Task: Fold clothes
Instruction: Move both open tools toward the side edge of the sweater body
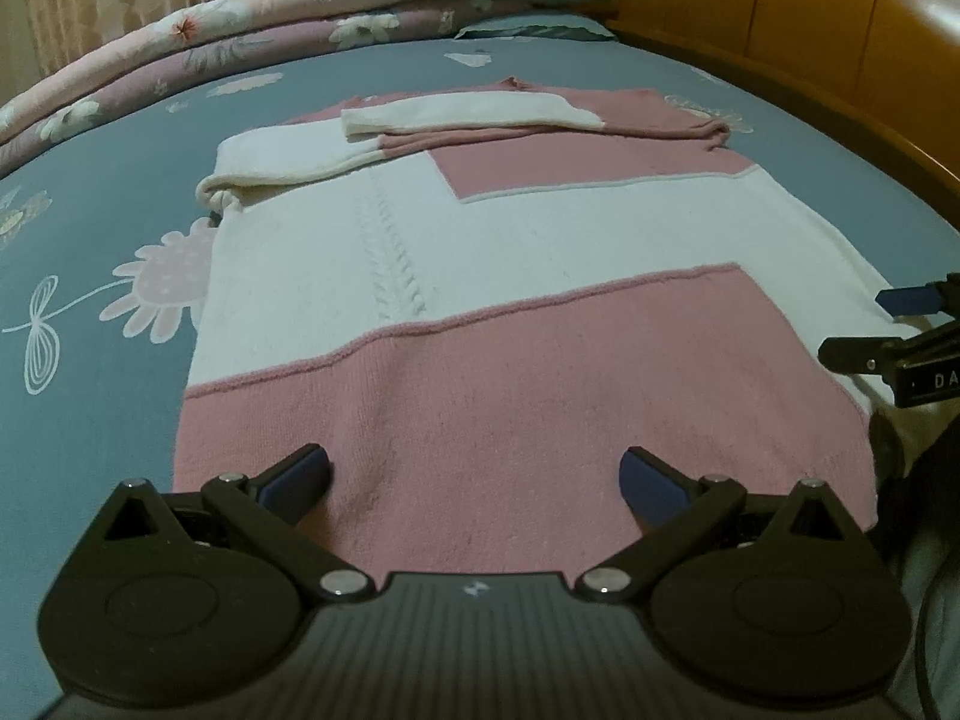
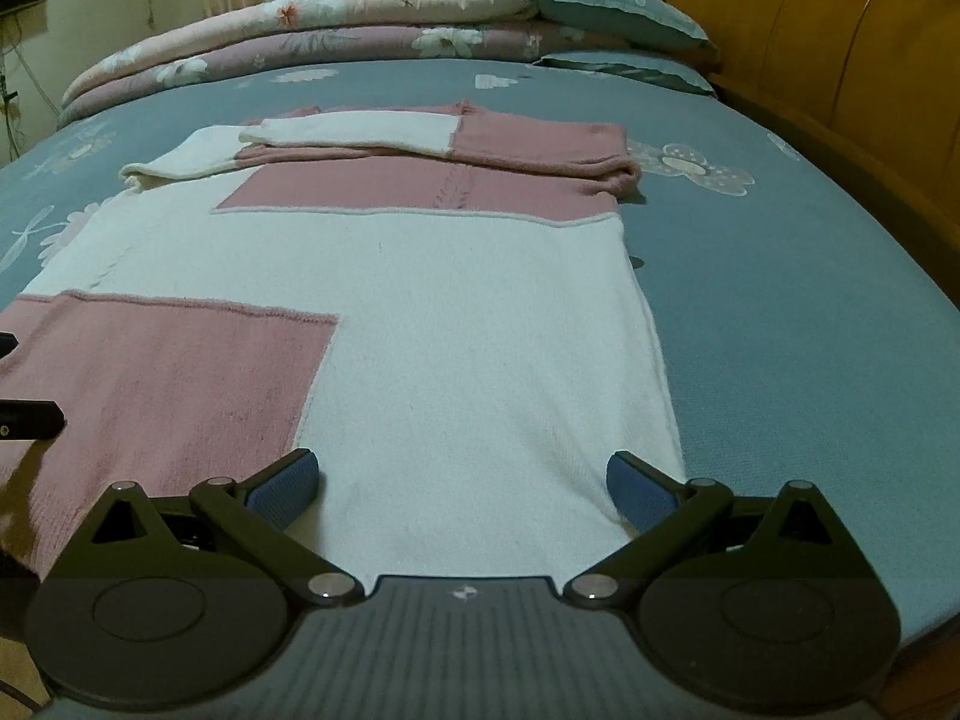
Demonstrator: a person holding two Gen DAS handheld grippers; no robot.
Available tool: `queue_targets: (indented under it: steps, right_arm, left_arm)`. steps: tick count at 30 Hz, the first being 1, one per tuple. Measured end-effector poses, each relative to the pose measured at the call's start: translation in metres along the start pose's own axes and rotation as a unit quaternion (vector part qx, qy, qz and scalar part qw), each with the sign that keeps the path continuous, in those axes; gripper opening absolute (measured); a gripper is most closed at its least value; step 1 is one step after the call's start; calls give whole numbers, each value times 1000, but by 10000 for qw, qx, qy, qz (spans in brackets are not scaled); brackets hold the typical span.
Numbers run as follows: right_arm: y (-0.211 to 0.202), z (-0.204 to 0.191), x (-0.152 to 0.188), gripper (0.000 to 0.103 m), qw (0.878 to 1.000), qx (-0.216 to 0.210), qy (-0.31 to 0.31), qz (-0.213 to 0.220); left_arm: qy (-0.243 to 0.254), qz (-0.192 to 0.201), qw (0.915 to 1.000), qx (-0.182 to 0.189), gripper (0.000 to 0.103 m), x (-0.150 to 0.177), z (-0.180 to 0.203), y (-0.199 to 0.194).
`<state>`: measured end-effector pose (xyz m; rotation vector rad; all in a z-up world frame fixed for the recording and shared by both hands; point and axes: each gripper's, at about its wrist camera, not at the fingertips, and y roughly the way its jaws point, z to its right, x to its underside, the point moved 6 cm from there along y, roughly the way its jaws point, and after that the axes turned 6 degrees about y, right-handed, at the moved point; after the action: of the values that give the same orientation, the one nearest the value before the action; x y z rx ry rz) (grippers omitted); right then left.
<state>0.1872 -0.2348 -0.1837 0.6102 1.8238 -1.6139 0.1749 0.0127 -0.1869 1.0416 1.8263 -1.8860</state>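
A pink and white sweater (image 1: 480,276) lies flat on the bed (image 1: 108,228), hem toward the person, collar toward the far side. Both sleeves (image 2: 360,132) are already folded in across the chest, one on top of the other, so the body makes a neat rectangle, which looks like the groundwork for a lengthwise fold.

The left claw (image 1: 474,480) hangs low over the pink patch at the hem, jaws spread wide with nothing between them. The right claw (image 2: 462,480) sits the same way over the white corner of the hem, also spread and empty, its blue pads (image 2: 636,492) close to the knit; whether they touch it I cannot tell. With one claw at each bottom corner, my guess is that the hem will be pinched on both sides and carried up toward the sleeves.

No basket or box is in sight. Folded quilts (image 2: 312,42) and pillows (image 2: 624,12) are stacked along the far edge beside the wooden headboard (image 2: 840,60), well apart from the sweater.
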Motion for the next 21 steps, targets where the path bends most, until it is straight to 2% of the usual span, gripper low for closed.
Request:
queue_targets:
  steps: [4,6,8,14,18,21]
  right_arm:
    - [-1,0,-2,103,10000,1,-25,-94]
    - [-5,2,-6,103,9997,37,5,-222]
    - [-10,3,-9,103,9996,-109,149,-224]
    - [-7,-6,-5,103,9991,-204,55,-357]
    - [-6,-9,0,103,9992,-78,-127,-363]
    - [-6,-8,1,103,9992,-88,-110,-365]
  left_arm:
    - [5,-220,9998,23,102,-5,0,-4]
    - [11,-125,9999,62,102,-9,1,-10]
    - [70,-15,9999,102,102,-12,4,-15]
    - [390,-154,9988,238,102,-8,26,-7]
    - [164,-231,9992,276,102,-1,26,-4]
    - [197,-291,9990,270,102,1,26,-7]
